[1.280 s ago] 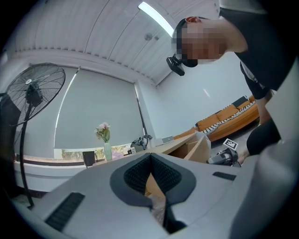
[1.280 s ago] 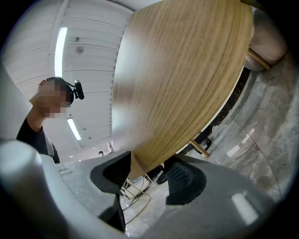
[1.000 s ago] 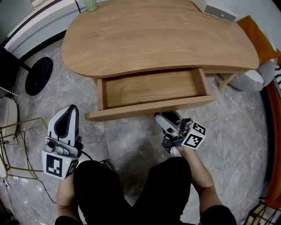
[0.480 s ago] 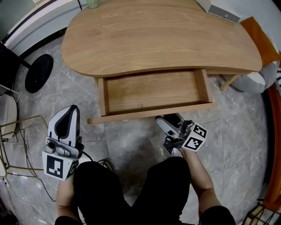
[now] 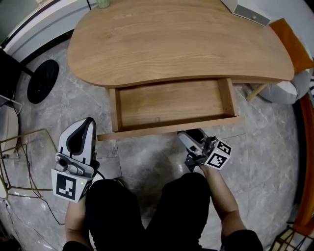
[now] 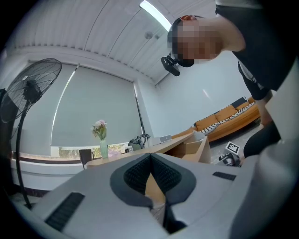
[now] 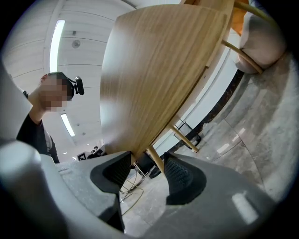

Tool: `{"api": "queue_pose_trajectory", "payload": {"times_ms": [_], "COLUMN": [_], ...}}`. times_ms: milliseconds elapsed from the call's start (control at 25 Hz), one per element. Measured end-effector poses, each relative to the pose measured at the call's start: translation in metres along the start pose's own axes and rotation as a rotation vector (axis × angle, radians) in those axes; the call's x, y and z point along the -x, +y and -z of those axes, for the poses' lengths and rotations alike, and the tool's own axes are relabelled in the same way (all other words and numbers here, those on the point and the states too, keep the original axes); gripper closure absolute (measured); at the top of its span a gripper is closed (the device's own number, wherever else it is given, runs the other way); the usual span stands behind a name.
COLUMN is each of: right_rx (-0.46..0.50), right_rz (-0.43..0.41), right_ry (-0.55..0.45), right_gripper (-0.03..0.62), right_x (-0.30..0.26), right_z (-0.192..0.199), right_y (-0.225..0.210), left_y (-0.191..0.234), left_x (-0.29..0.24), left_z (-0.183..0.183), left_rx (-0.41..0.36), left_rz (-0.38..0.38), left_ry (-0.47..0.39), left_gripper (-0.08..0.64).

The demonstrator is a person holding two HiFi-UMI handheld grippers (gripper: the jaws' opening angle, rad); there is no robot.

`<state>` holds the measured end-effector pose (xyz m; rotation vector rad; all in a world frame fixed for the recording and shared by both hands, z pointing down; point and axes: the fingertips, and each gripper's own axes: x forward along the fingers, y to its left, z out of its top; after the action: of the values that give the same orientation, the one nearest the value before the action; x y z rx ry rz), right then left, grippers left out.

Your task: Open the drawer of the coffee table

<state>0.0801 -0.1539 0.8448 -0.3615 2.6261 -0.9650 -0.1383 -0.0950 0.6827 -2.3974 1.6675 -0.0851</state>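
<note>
Nothing here can be read as words, numbers or a brand name. The only printed marks are black-and-white square markers: one (image 5: 67, 187) on the cube at the back of the left gripper (image 5: 89, 120), and another (image 5: 216, 156) on the cube of the right gripper (image 5: 190, 134) (blocky code patterns, not letters or digits). The right one also shows, very small, in the left gripper view. A flat grey box (image 5: 250, 13) lies at the far corner of the coffee table (image 5: 171, 44); whether it carries any print cannot be made out.
</note>
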Motion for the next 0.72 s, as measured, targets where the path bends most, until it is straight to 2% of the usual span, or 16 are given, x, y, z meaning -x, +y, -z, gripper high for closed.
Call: {"api": "queue_pose_trajectory", "payload": {"times_ms": [200,320,440,560,680,720], "right_rx": [0.025,0.044,0.022,-0.03,-0.108,-0.137], "right_rz": [-0.004,0.03,0.086,0.192,0.372,0.429], "right_ry": [0.018,0.036,0.039,0.01,-0.024,-0.034], "right_gripper": [0.368,0.377,0.408,0.479,0.586,0.588], "right_x": [0.001,0.002,0.006,0.012,0.035,0.044], "right_z": [0.0,0.006,0.009,-0.002,-0.01,-0.013], "right_y": [0.0,-0.003,-0.01,-0.021,-0.027,-0.028], "left_y": [0.004,0.009,0.014,0.023,0.031,0.034], "left_x": [-0.002,-0.003,0.0,0.001,-0.003,-0.007], "left_z": [-0.001,0.0,0.003,-0.002,-0.019,-0.025], "left_rx": [-0.019,-0.018,-0.005,0.002,0.02,0.029], "left_rz": [-0.014,-0.023,-0.048,-0.058,-0.016,0.003], "left_ry": [-0.004,-0.008,0.006,0.027,0.094,0.118], "left_gripper": [0.552,0.552,0.552,0.552,0.552,0.552]}}
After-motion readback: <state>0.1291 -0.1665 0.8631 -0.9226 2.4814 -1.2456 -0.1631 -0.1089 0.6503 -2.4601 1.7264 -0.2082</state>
